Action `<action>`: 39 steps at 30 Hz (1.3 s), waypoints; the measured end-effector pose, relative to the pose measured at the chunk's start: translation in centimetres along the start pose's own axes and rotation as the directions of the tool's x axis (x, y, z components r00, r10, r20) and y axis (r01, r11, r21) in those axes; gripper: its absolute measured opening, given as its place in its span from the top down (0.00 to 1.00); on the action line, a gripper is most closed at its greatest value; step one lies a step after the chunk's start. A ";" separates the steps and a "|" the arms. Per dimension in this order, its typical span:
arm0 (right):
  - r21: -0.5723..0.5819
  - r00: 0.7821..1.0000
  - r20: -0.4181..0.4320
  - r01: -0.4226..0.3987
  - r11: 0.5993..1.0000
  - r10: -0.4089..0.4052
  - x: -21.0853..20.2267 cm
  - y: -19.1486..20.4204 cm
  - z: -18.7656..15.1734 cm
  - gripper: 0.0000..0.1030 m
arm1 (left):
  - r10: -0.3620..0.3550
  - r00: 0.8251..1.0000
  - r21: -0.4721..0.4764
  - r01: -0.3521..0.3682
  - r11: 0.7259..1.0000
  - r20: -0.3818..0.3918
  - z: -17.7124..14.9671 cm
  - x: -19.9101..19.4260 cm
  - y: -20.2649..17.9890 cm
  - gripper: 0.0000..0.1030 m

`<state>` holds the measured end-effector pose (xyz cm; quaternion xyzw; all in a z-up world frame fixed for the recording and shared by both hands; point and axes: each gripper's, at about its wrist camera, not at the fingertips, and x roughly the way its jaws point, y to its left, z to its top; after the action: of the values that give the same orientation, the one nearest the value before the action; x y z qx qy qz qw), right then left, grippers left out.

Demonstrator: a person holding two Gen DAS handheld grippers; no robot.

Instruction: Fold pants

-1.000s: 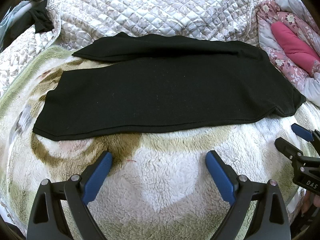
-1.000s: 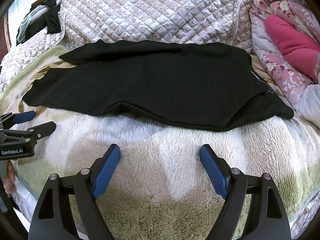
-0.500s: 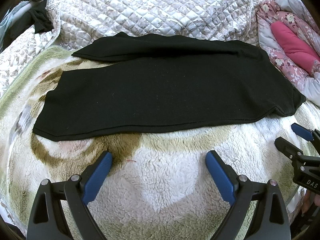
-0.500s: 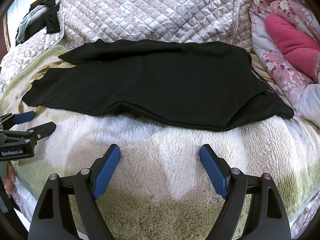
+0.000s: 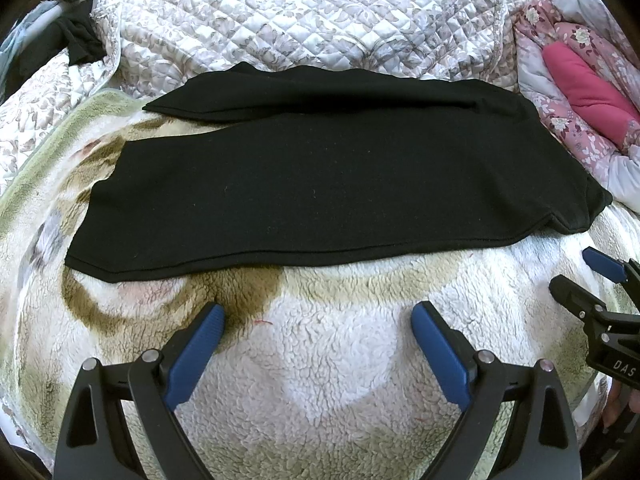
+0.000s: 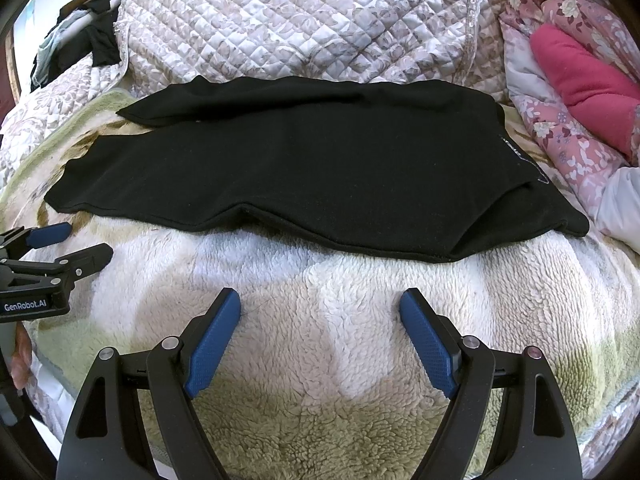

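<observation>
The black pants (image 5: 332, 188) are lying spread across a fleecy blanket (image 5: 320, 364) on a bed, their long axis running left to right. The two legs are lying one partly over the other, the far leg peeking out behind the near one and ending short of it on the left. The waist end is sitting on the right, where a small label (image 6: 520, 156) is showing in the right wrist view, and the leg hems are trailing off to the left. No lengthwise or crosswise fold looks made yet beyond that overlap.

Both claws are hovering on the near side of the garment, apart from its near edge and touching no cloth. The left gripper (image 5: 316, 340) is gaping wide with nothing between its blue pads, pointing at the near edge toward the hem half. The right gripper (image 6: 320, 326) is likewise spread wide and empty, facing the near edge toward the waist half; it is the nearer one to the waistband corner, while the left is nearer the hems. Each is showing at the edge of the other's view, level with it.

Behind the pants a quilted coverlet (image 5: 304, 20) is rising, and a pink floral duvet (image 6: 560, 92) is bunching at the far right.
</observation>
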<state>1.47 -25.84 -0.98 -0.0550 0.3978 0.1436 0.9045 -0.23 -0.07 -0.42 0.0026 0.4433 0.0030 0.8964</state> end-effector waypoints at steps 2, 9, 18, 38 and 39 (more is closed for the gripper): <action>-0.001 1.000 -0.006 0.001 1.000 -0.001 0.2 -0.1 -0.2 0.20 | 0.000 1.000 0.001 0.000 1.000 -0.001 0.0 0.0 0.0 0.06; 0.005 0.999 -0.050 -0.004 1.000 0.004 0.4 -0.2 0.6 0.20 | 0.000 1.000 -0.001 0.000 1.000 -0.005 0.0 0.1 0.0 0.06; 0.002 0.998 -0.068 -0.016 1.000 0.016 0.4 -0.2 0.7 0.20 | -0.002 1.000 -0.003 0.002 1.000 -0.011 0.0 0.4 0.1 0.06; 0.084 0.993 -0.101 -0.048 0.995 0.056 -0.1 -1.9 1.9 0.20 | -0.033 0.999 -0.010 0.033 0.999 -0.010 0.4 0.0 0.2 0.06; 0.084 0.993 -0.100 -0.048 0.995 0.056 -0.1 -1.9 1.9 0.20 | -0.034 0.999 -0.012 0.034 0.999 -0.010 0.4 0.0 0.2 0.06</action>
<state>3.37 -27.24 0.33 -0.0148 0.4504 0.1478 0.8804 0.11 0.16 -0.15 -0.0101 0.4477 -0.0095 0.8941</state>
